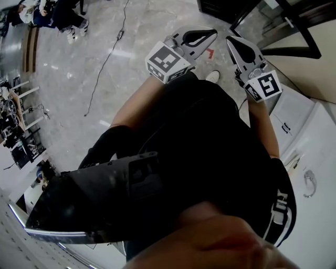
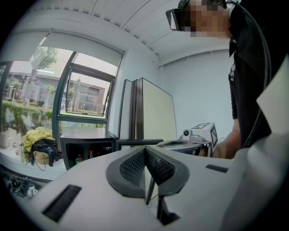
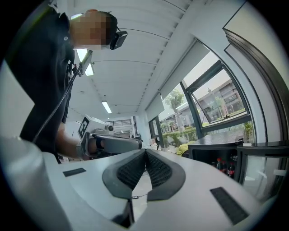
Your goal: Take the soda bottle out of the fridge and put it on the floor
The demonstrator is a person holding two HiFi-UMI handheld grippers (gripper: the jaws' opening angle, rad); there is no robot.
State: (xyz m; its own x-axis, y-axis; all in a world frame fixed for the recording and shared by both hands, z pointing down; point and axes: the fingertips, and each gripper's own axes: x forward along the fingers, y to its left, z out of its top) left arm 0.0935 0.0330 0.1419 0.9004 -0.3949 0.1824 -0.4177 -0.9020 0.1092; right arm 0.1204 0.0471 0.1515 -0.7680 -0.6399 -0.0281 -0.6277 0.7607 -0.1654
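A small black fridge (image 2: 86,140) stands open under the window, far ahead in the left gripper view. Small bottles (image 2: 90,154) stand inside it. The right gripper view shows the same fridge (image 3: 216,151) at the right, with dark red-capped soda bottles (image 3: 226,168) on its shelf. My left gripper (image 2: 145,151) is shut with nothing between its pads. My right gripper (image 3: 146,153) is shut and empty too. In the head view both are held out side by side over the floor, the left gripper (image 1: 210,34) and the right gripper (image 1: 232,41), well short of the fridge.
Grey marble floor (image 1: 115,68) lies below with a thin cable (image 1: 102,68) across it. White cabinets (image 1: 310,157) stand at the right. Tall white panels (image 2: 153,113) lean by the wall behind the fridge. People sit at the far left (image 1: 52,16).
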